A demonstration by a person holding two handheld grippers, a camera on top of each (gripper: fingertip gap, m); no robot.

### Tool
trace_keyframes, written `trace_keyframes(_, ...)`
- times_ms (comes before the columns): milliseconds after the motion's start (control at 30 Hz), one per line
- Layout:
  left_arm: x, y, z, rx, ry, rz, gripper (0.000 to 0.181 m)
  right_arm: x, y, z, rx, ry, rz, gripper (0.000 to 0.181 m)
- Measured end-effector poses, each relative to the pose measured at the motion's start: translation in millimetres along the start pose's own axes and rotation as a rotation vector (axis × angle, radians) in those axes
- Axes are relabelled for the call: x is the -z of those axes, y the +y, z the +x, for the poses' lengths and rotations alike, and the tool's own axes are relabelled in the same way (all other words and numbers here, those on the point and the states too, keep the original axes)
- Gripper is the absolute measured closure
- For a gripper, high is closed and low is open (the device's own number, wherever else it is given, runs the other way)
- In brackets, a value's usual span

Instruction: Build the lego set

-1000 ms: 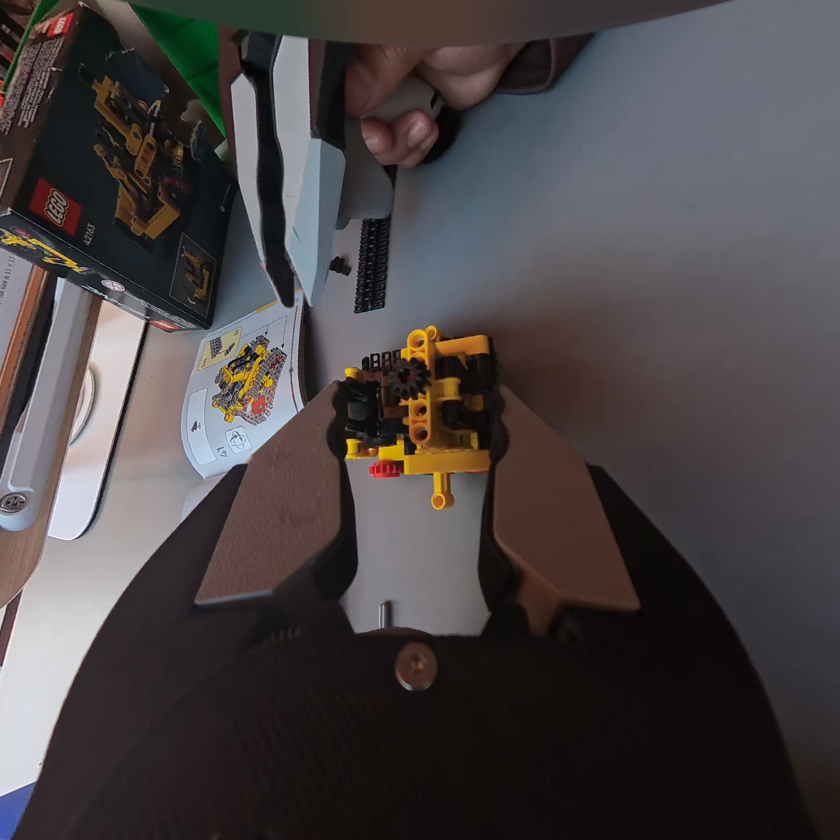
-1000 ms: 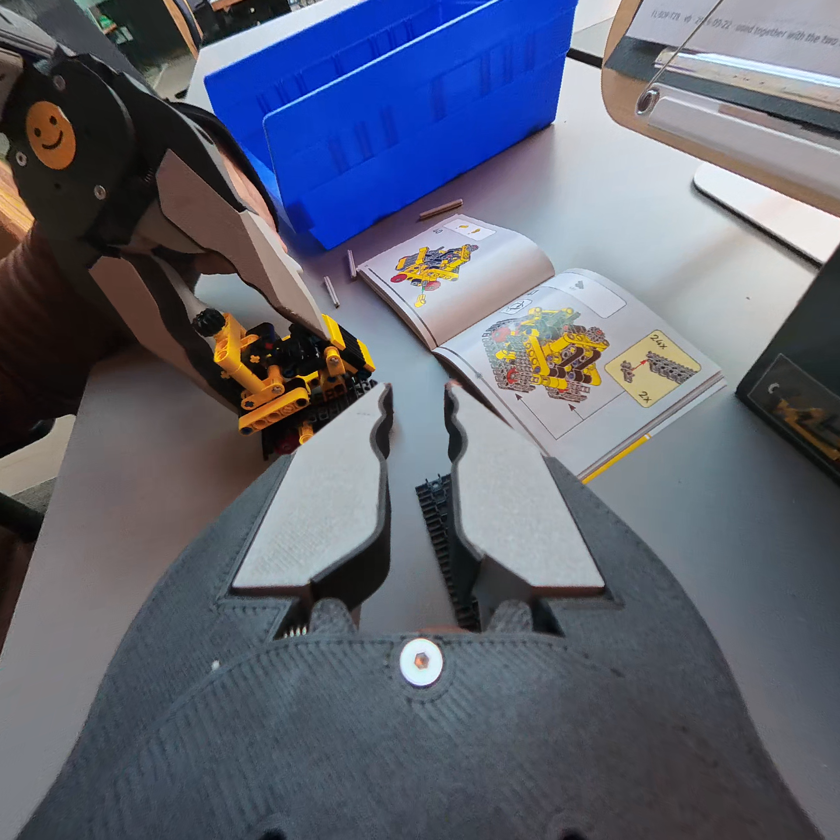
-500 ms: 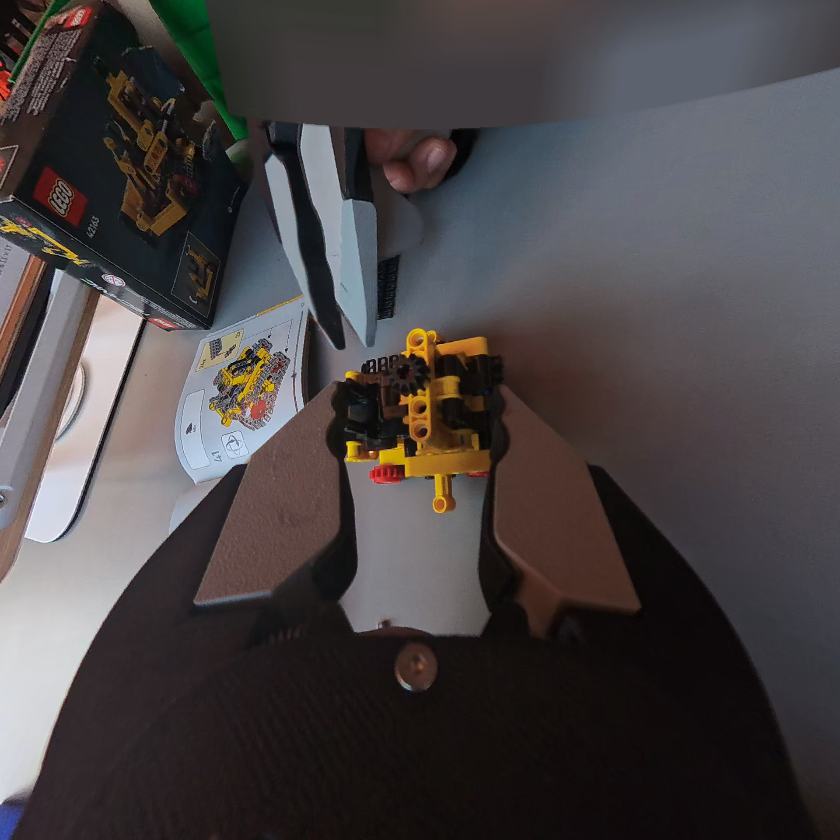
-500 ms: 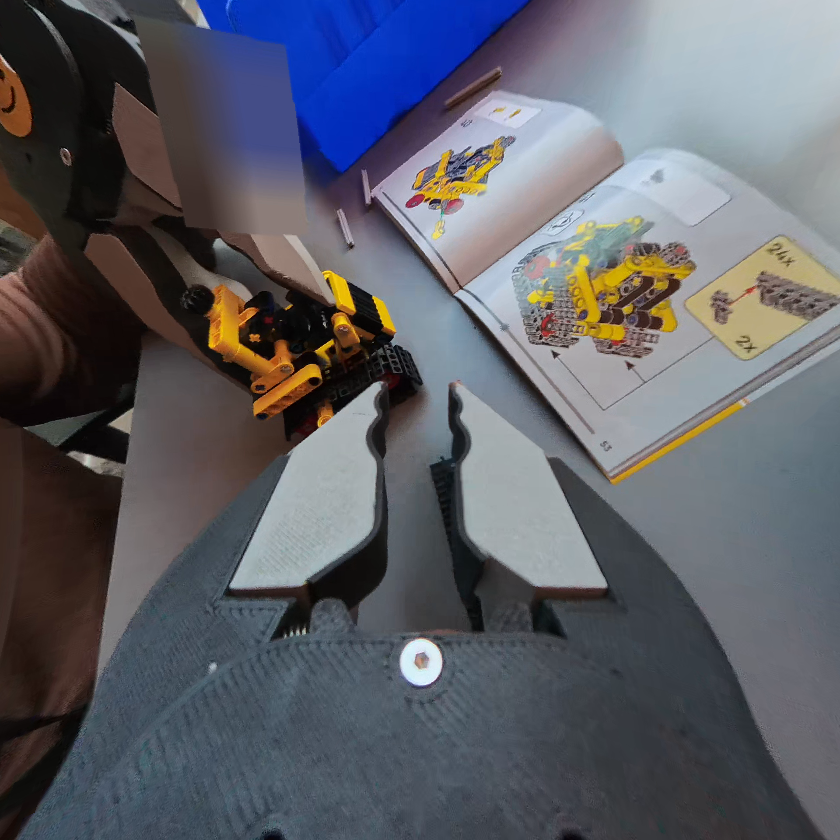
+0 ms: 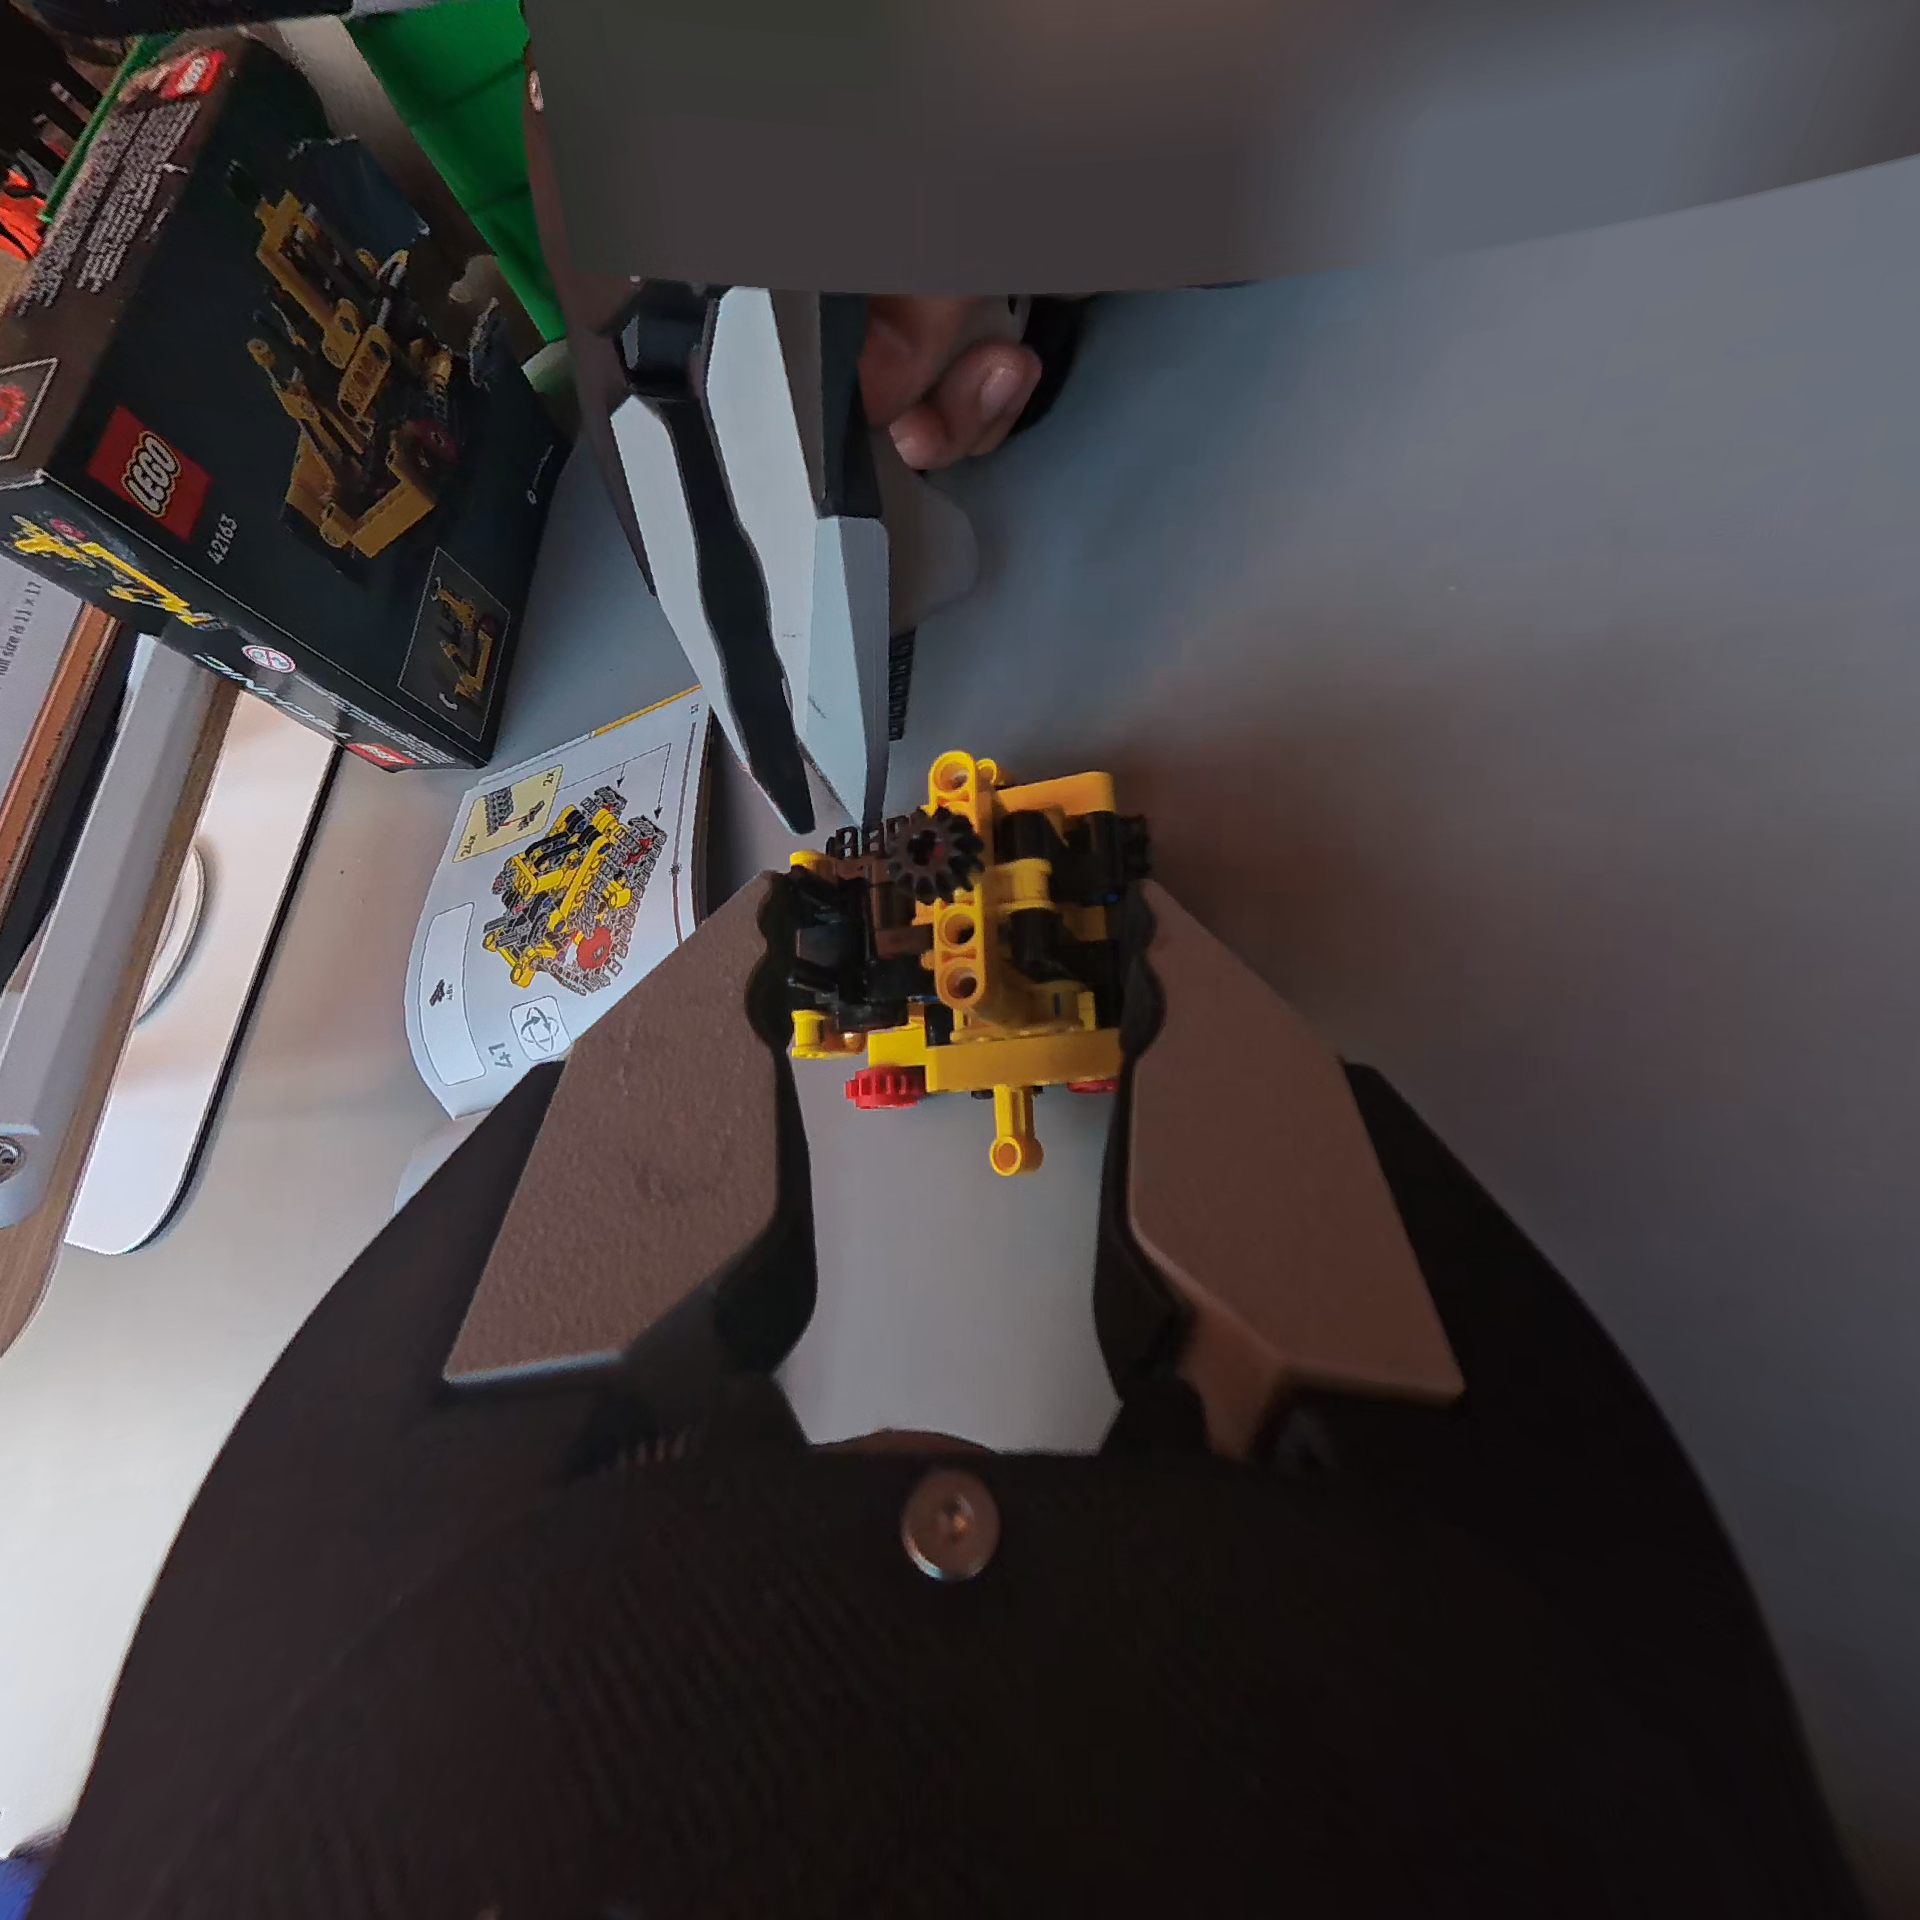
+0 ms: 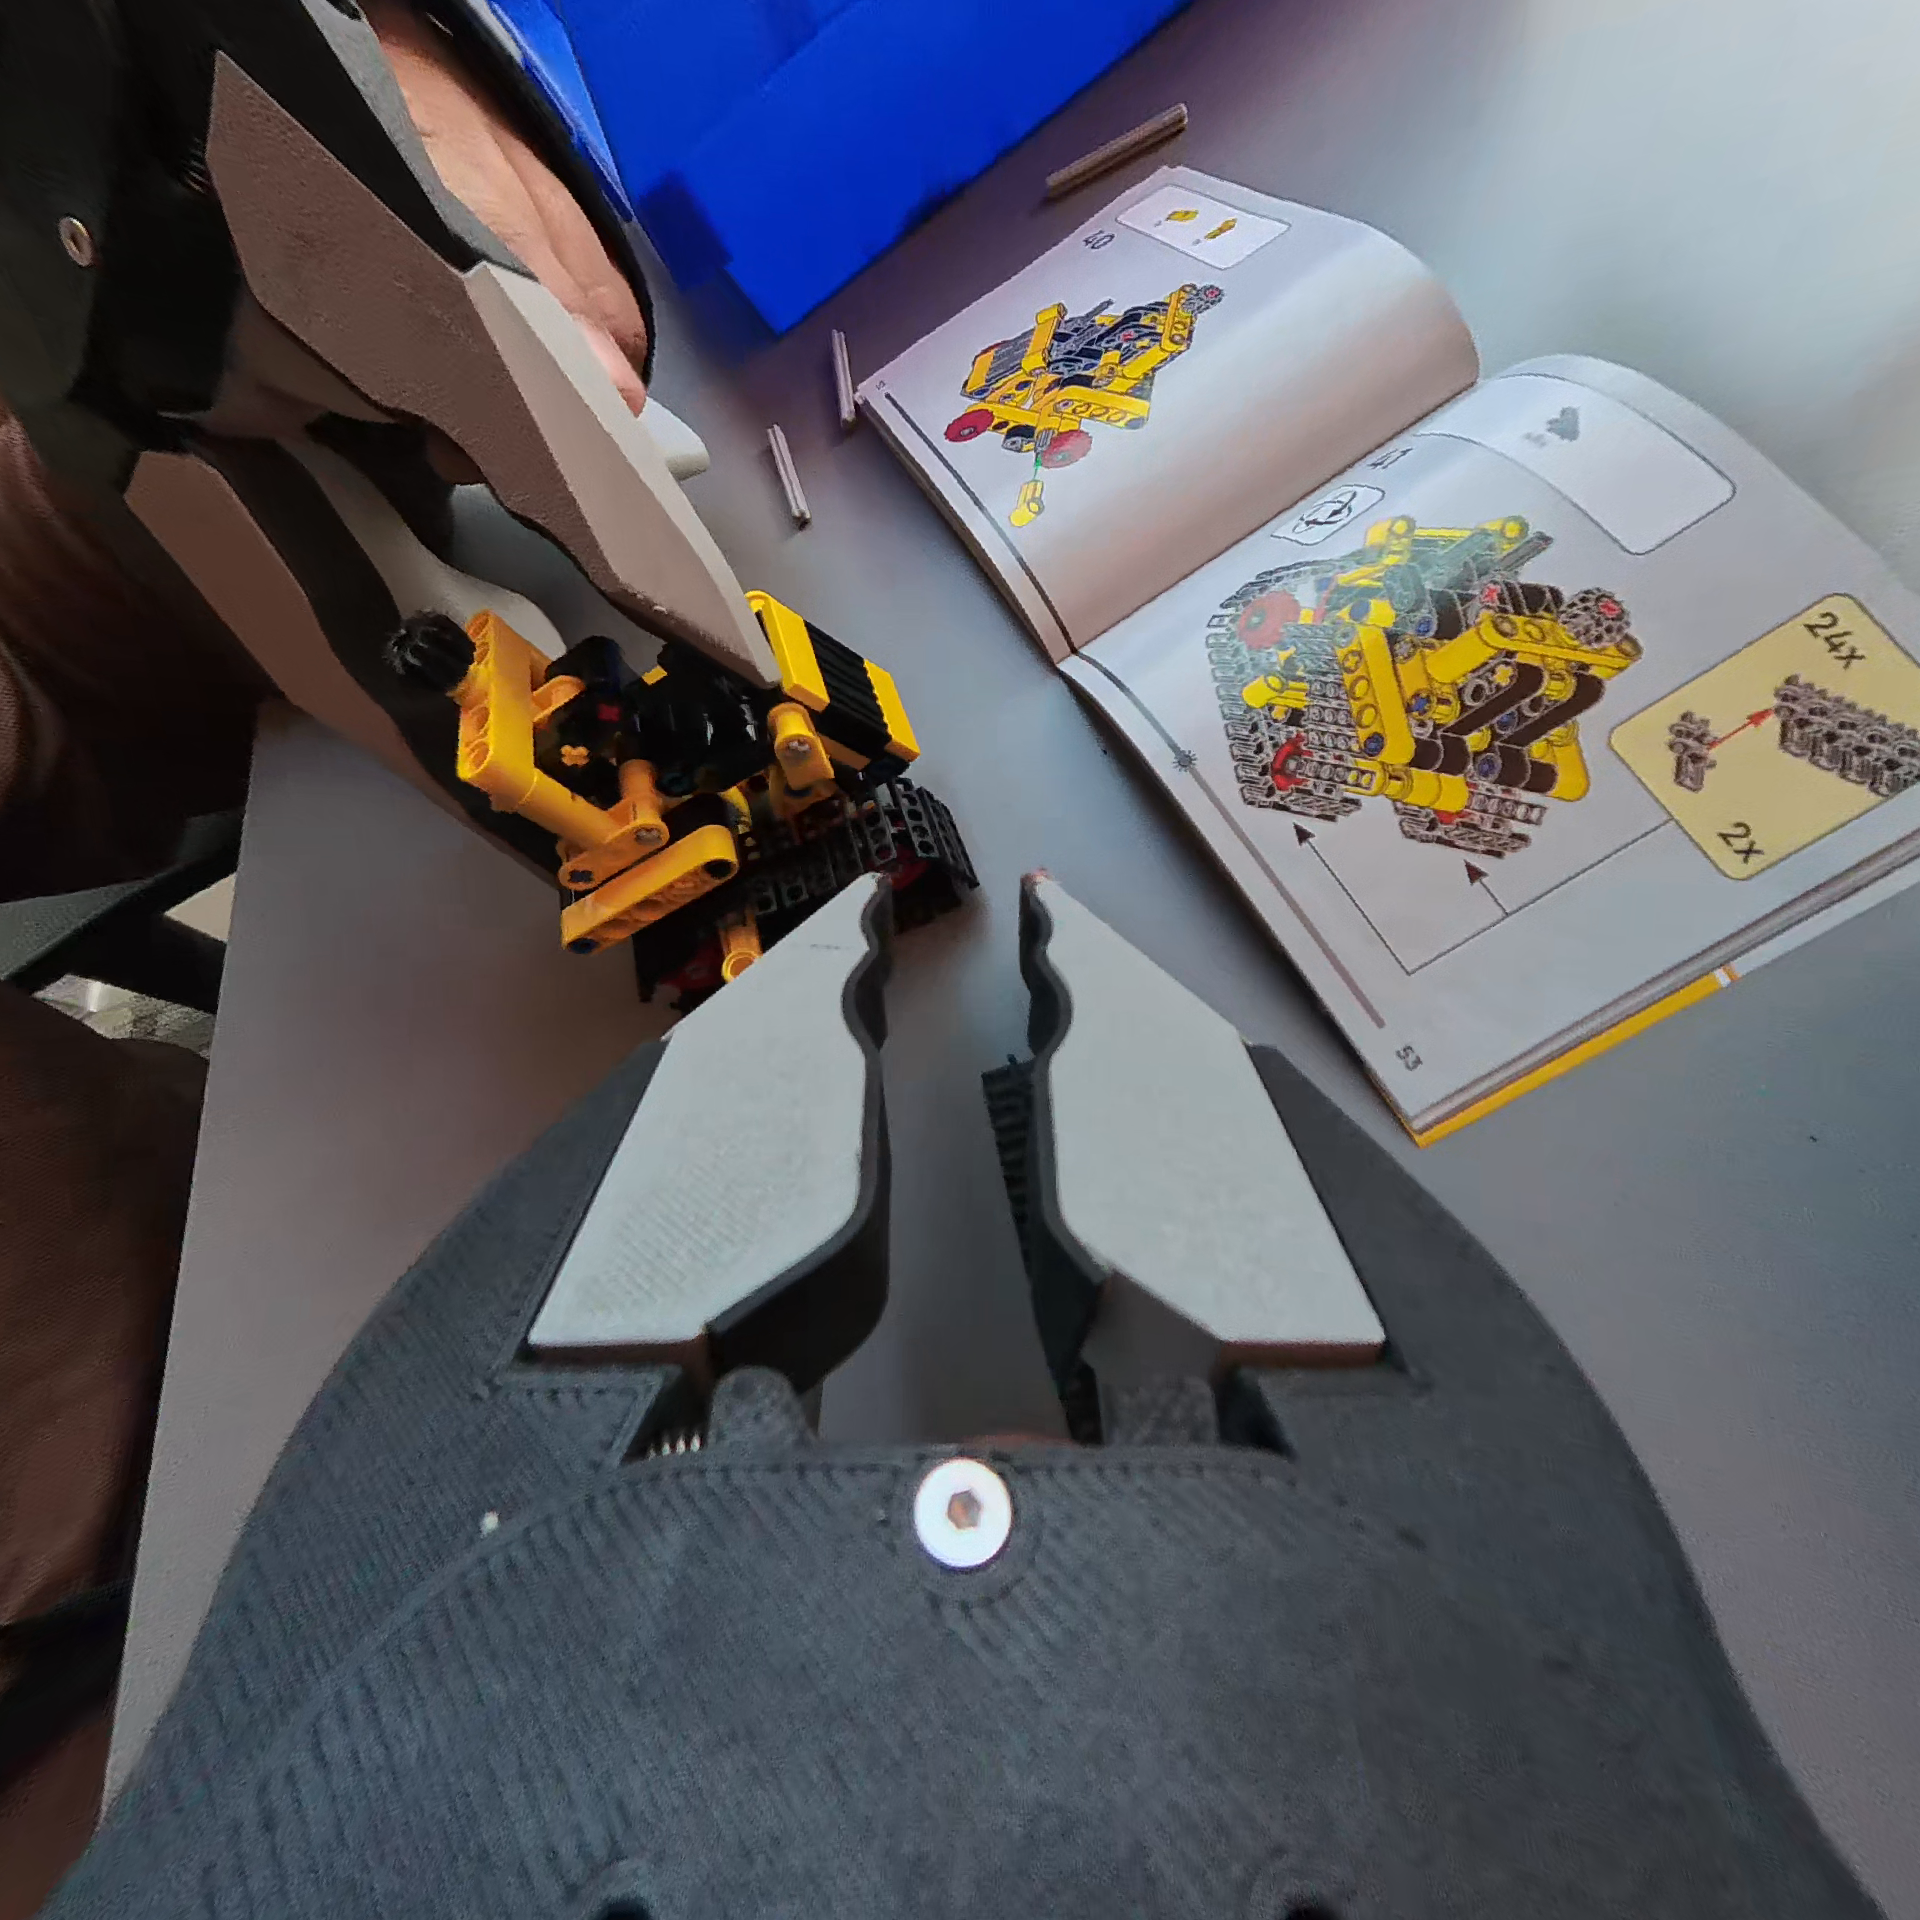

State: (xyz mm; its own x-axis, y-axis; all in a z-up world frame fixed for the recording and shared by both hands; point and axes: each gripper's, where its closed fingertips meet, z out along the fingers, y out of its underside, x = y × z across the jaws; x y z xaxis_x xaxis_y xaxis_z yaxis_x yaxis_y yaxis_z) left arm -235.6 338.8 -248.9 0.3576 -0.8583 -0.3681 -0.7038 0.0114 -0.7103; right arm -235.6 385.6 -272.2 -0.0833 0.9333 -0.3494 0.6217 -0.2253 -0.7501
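My left gripper (image 5: pixel 956 914) is shut on a partly built yellow and black lego vehicle (image 5: pixel 966 935), gripping it by both sides just above the grey table. In the right wrist view the vehicle (image 6: pixel 686 769) is tilted, with a black track (image 6: pixel 894 831) on its lower side. My right gripper (image 6: pixel 951 894) is open by a narrow gap with nothing between its tips. Its left fingertip (image 6: pixel 868 904) is right at the end of that track. A loose black track strip (image 6: pixel 1013 1143) shows along the inner edge of its right finger. The strip also shows in the left wrist view (image 5: pixel 899 686).
An open instruction booklet (image 6: pixel 1351 623) lies to the right of the vehicle. A blue bin (image 6: pixel 831 125) stands behind. Thin grey axles (image 6: pixel 787 473) lie by the booklet. The set's box (image 5: pixel 260 416) and a monitor foot (image 5: pixel 208 935) are on the far side. The table edge (image 6: pixel 223 935) is at the left. About 6 cm separates my left fingertips from my right.
My right gripper has moved in toward the vehicle until its tip is at the track. My left gripper has kept its hold on the vehicle.
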Motion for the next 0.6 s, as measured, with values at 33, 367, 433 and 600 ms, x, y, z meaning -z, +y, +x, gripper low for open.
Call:
trace_keyframes(33, 0.1, 0.1, 0.0, 0.0, 0.001, 0.001, 0.121, -0.5, -0.5, 0.3, -0.002, -0.005, -0.001, 0.16)
trace_keyframes(367, 0.7, -0.4, 0.7, -0.017, -0.003, 0.003, 0.121, 4.3, -10.0, -2.5, -0.095, -0.101, 0.058, 0.155)
trace_keyframes(433, 0.9, -0.3, 0.8, -0.017, -0.003, 0.004, 0.121, 11.0, -17.3, 2.5, -0.147, -0.117, 0.115, 0.149)
trace_keyframes(600, 0.9, -0.4, 1.1, -0.022, -0.004, 0.002, 0.121, 6.8, -16.0, 1.5, -0.178, -0.157, 0.075, 0.141)
